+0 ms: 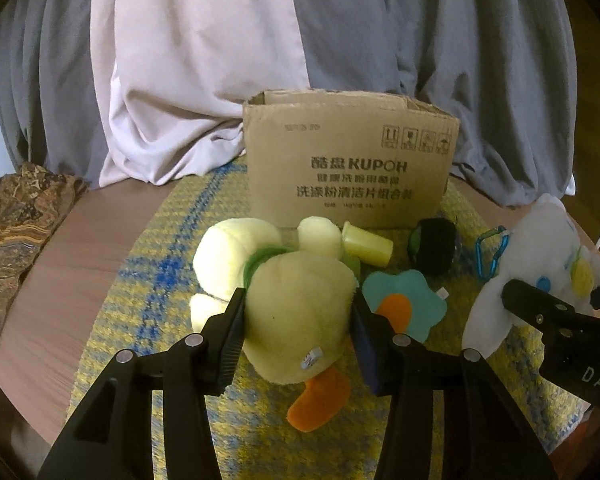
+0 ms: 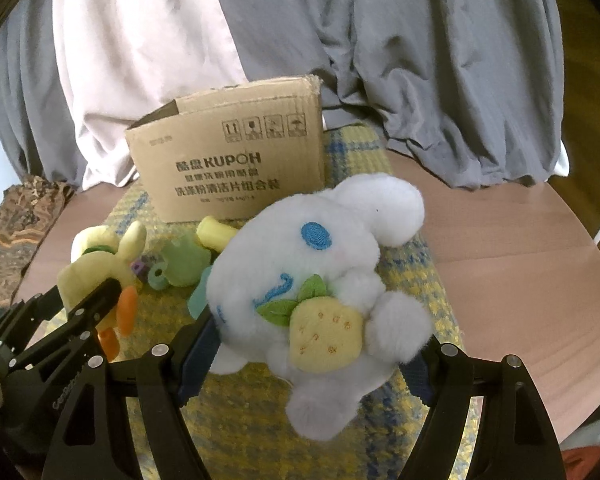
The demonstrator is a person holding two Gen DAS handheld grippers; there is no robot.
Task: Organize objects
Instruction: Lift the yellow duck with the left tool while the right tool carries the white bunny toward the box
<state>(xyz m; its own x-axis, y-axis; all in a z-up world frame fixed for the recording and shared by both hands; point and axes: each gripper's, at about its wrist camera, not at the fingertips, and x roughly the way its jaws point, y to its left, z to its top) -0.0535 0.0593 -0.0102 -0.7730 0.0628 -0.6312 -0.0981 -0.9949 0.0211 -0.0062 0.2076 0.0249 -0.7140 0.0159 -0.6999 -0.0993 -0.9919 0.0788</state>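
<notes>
My left gripper (image 1: 298,320) is shut on a yellow duck plush (image 1: 296,312) with orange feet, holding it over the yellow and blue mat (image 1: 160,280). My right gripper (image 2: 316,344) is shut on a white bunny plush (image 2: 312,272) that holds a yellow strawberry. An open cardboard box (image 1: 350,164) stands at the back of the mat, also in the right wrist view (image 2: 236,160). The duck (image 2: 96,276) and left gripper (image 2: 76,312) appear at the left of the right wrist view; the bunny (image 1: 528,272) shows at the right of the left wrist view.
On the mat before the box lie a teal flower toy (image 1: 404,308), a yellow-green cup (image 1: 368,246), a black round object (image 1: 434,250) and a blue carabiner (image 1: 490,252). A patterned cloth (image 1: 16,232) lies at the left. Grey and white curtains (image 1: 260,40) hang behind the round wooden table (image 1: 80,260).
</notes>
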